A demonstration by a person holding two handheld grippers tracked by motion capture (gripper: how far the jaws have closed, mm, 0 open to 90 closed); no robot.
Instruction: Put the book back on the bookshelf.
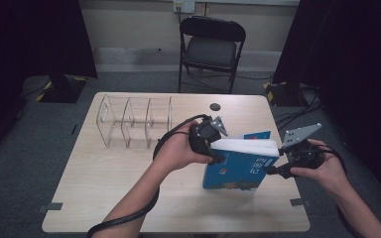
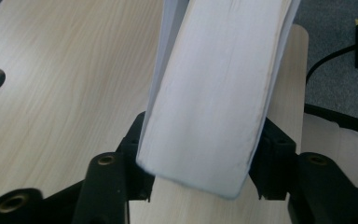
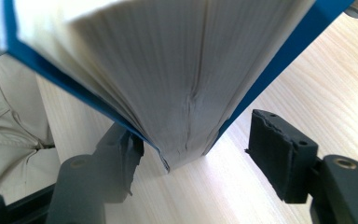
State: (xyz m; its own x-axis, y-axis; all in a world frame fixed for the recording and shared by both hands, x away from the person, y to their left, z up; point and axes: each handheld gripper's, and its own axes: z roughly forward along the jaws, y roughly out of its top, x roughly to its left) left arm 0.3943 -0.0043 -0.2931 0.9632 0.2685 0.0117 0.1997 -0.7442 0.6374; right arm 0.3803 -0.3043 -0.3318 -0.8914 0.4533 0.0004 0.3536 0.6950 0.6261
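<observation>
A thick blue book (image 1: 235,168) stands upright on the wooden table (image 1: 104,198), right of the middle, its white page edge on top. My left gripper (image 1: 217,154) grips its upper left corner. In the left gripper view the page block (image 2: 214,93) sits between the two black pads, and both press on it. My right gripper (image 1: 273,171) is at the book's right edge. In the right gripper view the book (image 3: 168,70) lies between the jaws: the left pad (image 3: 123,156) touches the blue cover, while the right pad (image 3: 279,154) stands apart from it.
A clear plastic divider rack (image 1: 134,121) stands at the table's back left. A round cable hole (image 1: 215,106) lies behind the book. A black folding chair (image 1: 211,47) stands beyond the far edge, with cables on the floor at the right.
</observation>
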